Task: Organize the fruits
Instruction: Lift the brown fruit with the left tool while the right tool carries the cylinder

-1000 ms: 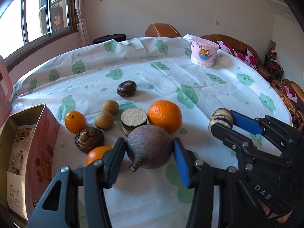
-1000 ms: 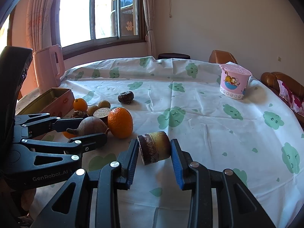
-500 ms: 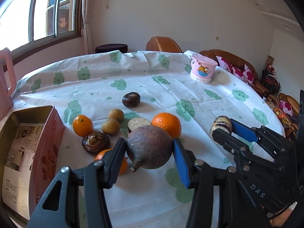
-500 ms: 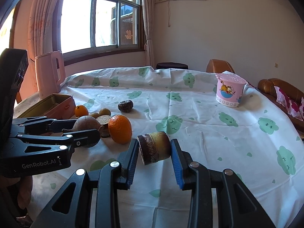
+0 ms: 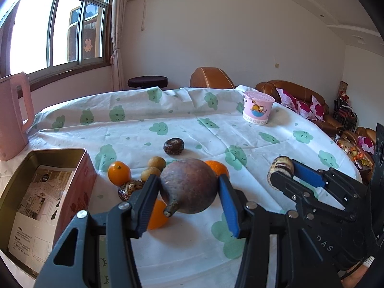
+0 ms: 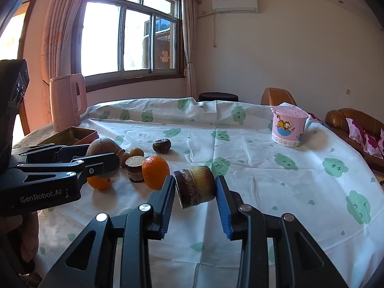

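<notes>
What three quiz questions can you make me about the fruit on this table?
1. True or false: the left hand-held gripper holds the brown round fruit clear of the tablecloth.
2. What does the right hand-held gripper grip? A) an orange B) a short cut chunk C) the pink cup
3. Fill in: the open tin box stands beside the pink ____.

Key: 1 true. 2 B, the cut chunk. 3 kettle.
</notes>
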`<state>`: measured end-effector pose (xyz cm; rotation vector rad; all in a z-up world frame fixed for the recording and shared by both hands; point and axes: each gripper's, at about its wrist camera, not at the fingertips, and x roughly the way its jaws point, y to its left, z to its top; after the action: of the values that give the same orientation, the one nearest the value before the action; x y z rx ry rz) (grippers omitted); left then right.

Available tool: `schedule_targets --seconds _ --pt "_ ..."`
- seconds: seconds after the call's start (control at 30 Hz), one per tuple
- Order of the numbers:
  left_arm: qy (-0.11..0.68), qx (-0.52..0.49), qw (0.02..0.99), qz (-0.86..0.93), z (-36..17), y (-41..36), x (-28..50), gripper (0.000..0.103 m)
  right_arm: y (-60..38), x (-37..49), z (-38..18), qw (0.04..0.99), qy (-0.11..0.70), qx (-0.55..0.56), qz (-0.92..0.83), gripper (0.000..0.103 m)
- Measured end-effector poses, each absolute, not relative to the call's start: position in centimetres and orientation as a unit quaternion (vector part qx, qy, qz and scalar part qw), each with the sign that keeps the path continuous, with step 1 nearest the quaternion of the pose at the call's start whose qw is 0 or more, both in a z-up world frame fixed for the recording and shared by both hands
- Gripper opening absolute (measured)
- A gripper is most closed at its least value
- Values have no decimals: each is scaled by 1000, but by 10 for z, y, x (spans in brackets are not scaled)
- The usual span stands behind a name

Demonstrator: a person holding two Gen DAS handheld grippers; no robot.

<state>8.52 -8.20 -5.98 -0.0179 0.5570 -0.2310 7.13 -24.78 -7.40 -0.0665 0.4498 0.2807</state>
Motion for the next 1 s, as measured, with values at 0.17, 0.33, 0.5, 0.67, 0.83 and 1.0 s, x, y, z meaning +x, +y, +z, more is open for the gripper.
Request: schedule_targets --seconds 0.17,0.33,0.5,0.67,0.83,1.0 --pt "258 -10 960 -110 -57 -81 79 52 -248 68 -73 967 212 -31 140 36" --pt "246 -9 963 -106 -55 -81 74 52 -249 67 -73 968 206 -30 141 36" --pt "238 -10 966 -103 -54 -79 71 52 -249 65 -73 969 201 -30 140 36" --pt "230 -11 968 -101 -52 -78 68 52 -250 64 -72 970 195 -29 139 36" --pt "224 -9 970 -98 -51 -77 64 52 -251 62 -71 972 188 -28 138 36" --pt "217 -9 972 -95 -50 -77 61 52 -252 60 -71 973 182 -27 137 36"
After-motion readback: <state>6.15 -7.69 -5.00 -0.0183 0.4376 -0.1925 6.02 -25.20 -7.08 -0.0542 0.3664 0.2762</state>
